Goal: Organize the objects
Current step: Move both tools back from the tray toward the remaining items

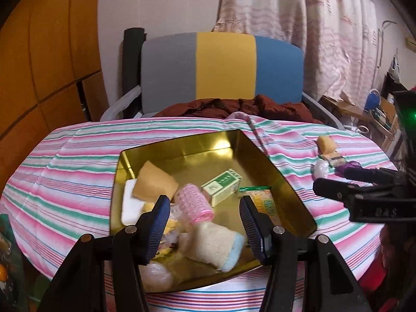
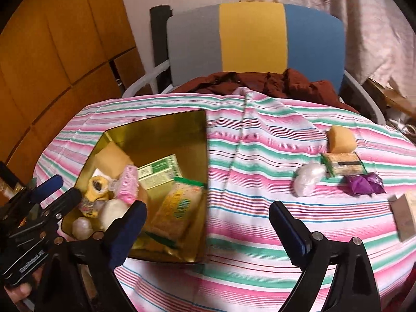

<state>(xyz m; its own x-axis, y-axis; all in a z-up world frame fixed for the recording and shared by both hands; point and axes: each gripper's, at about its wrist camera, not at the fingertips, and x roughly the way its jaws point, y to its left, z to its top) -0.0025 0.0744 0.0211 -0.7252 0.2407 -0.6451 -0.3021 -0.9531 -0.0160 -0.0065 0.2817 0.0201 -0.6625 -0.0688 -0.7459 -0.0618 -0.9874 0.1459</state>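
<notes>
A gold tin tray [image 1: 182,145] [image 2: 161,127] lies on the striped tablecloth [image 1: 65,171]. In it are a tan sponge [image 1: 153,184], a white sponge [image 1: 131,205], a pink hair roller [image 1: 193,205], a green box [image 1: 221,186] [image 2: 158,171], a snack packet [image 2: 176,208] and a cream sock with a blue cuff [image 1: 213,244]. My left gripper [image 1: 205,221] hangs open just above the sock, which looks blurred. My right gripper [image 2: 208,223] is open and empty over the cloth at the tin's right edge. A yellow sponge [image 2: 340,135], a wrapped bar [image 2: 343,165], a white bag [image 2: 309,178] and a purple wrapper [image 2: 364,184] lie loose to the right.
A chair with a grey, yellow and blue back [image 2: 254,36] stands behind the table, with dark red cloth [image 2: 286,83] on its seat. A brown card [image 2: 404,215] lies at the right table edge. Wooden panels are on the left, a curtain on the right.
</notes>
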